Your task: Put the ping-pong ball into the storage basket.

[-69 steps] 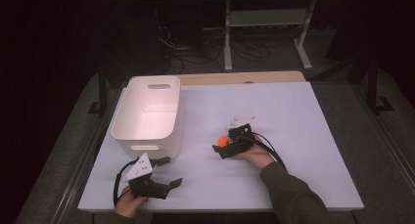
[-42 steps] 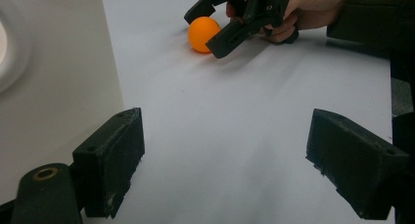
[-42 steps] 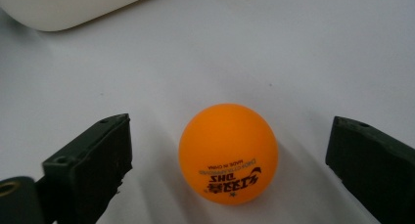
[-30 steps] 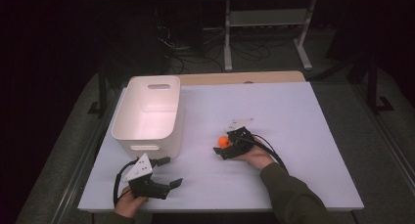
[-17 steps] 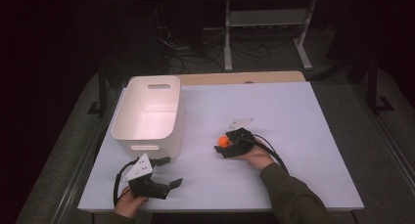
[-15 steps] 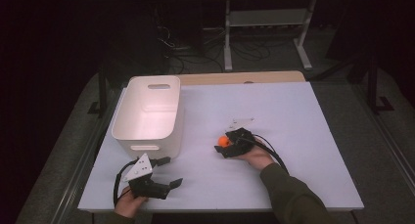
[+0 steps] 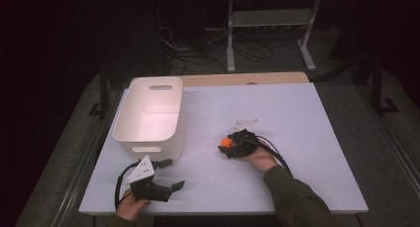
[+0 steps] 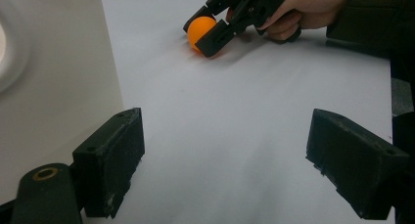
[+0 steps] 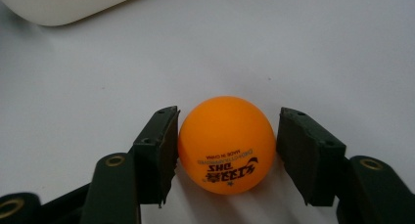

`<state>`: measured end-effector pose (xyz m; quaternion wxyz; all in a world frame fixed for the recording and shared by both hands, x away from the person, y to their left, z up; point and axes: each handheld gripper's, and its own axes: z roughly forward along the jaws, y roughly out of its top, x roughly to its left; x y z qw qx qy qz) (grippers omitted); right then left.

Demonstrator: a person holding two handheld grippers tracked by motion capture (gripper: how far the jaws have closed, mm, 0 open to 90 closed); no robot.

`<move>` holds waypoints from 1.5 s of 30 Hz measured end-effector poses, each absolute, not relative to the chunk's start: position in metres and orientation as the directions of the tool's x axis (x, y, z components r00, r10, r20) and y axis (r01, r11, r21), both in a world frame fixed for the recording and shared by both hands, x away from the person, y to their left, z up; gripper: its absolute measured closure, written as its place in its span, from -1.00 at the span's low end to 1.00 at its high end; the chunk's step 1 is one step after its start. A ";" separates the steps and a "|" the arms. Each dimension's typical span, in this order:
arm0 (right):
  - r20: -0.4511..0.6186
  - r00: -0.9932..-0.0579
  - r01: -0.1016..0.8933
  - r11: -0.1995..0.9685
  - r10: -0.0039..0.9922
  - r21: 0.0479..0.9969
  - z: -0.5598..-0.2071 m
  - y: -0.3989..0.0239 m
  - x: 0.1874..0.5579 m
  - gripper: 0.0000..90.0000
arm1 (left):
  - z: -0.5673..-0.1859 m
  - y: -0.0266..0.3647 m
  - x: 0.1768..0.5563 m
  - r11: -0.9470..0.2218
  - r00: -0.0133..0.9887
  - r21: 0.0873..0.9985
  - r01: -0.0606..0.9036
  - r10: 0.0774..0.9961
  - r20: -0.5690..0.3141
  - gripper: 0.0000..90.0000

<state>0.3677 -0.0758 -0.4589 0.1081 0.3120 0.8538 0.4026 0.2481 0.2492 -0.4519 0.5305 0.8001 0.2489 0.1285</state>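
From above, the right tongs [image 7: 226, 146] sit mid-surface around the ball [image 7: 226, 142], near the bin [image 7: 148, 119]. The left tongs [image 8: 225, 160] are spread wide with nothing between them. Right gripper view: the jaws have just been closing in on the ball [image 9: 226, 143]; one touches, the other has a sliver of gap, so I'd say it's not gripped yet.

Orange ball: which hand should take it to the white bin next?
Right. The right gripper already straddles the orange ball; its jaws have just been closing, one pad at the ball, the other a sliver off. The left gripper stands open over bare table beside the white bin, away from the ball.
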 end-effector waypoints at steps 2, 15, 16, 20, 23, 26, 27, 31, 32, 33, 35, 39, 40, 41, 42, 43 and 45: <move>0.068 -0.783 0.446 0.482 0.618 0.754 -0.459 -0.076 0.368 -0.08 | -0.452 0.249 0.248 -0.313 0.843 0.913 0.262 0.535 -0.059 -0.69; 0.084 -0.786 0.452 0.477 0.612 0.754 -0.458 -0.077 0.369 0.09 | -0.452 0.249 0.248 -0.313 0.843 0.913 0.263 0.535 -0.059 -0.69; 0.085 -0.787 0.452 0.477 0.612 0.754 -0.458 -0.077 0.368 0.09 | -0.452 0.249 0.248 -0.314 0.843 0.913 0.262 0.534 -0.058 -0.69; 0.084 -0.787 0.451 0.478 0.611 0.754 -0.458 -0.077 0.369 0.09 | -0.452 0.249 0.248 -0.314 0.843 0.913 0.262 0.534 -0.059 -0.69; 0.084 -0.787 0.452 0.478 0.611 0.753 -0.458 -0.077 0.368 0.10 | -0.452 0.249 0.248 -0.313 0.843 0.913 0.262 0.535 -0.059 -0.69; 0.086 -0.789 0.452 0.480 0.608 0.752 -0.458 -0.077 0.368 0.10 | -0.452 0.249 0.248 -0.313 0.843 0.913 0.263 0.535 -0.059 -0.69; 0.088 -0.789 0.453 0.479 0.608 0.752 -0.458 -0.077 0.368 0.10 | -0.452 0.249 0.248 -0.313 0.843 0.913 0.262 0.535 -0.059 -0.69; 0.087 -0.791 0.453 0.483 0.606 0.749 -0.457 -0.076 0.368 0.10 | -0.452 0.249 0.248 -0.313 0.843 0.913 0.262 0.534 -0.058 -0.69; 0.089 -0.791 0.454 0.483 0.605 0.749 -0.457 -0.076 0.368 0.10 | -0.452 0.249 0.248 -0.313 0.843 0.913 0.262 0.535 -0.059 -0.69; 0.090 -0.791 0.454 0.483 0.605 0.749 -0.457 -0.076 0.367 0.10 | -0.452 0.249 0.248 -0.313 0.843 0.913 0.262 0.535 -0.059 -0.69; 0.091 -0.793 0.454 0.484 0.603 0.748 -0.457 -0.076 0.367 0.10 | -0.452 0.249 0.248 -0.314 0.843 0.913 0.262 0.534 -0.058 -0.69; 0.091 -0.796 0.451 0.486 0.599 0.749 -0.457 -0.075 0.367 0.10 | -0.452 0.249 0.248 -0.314 0.844 0.913 0.261 0.533 -0.058 -0.69; 0.090 -0.796 0.451 0.486 0.599 0.749 -0.456 -0.075 0.367 0.10 | -0.452 0.249 0.248 -0.314 0.844 0.913 0.262 0.534 -0.058 -0.69; 0.090 -0.796 0.451 0.487 0.598 0.748 -0.456 -0.075 0.367 0.10 | -0.452 0.249 0.248 -0.314 0.844 0.913 0.262 0.534 -0.058 -0.69; 0.091 -0.796 0.451 0.486 0.598 0.748 -0.456 -0.075 0.367 0.10 | -0.452 0.249 0.248 -0.314 0.844 0.913 0.262 0.534 -0.059 -0.69; 0.089 -0.797 0.449 0.487 0.597 0.749 -0.456 -0.075 0.367 0.10 | -0.452 0.249 0.248 -0.313 0.843 0.913 0.262 0.534 -0.059 -0.69; 0.092 -0.797 0.450 0.486 0.597 0.750 -0.455 -0.075 0.366 0.10 | -0.452 0.249 0.248 -0.314 0.843 0.913 0.262 0.534 -0.059 -0.69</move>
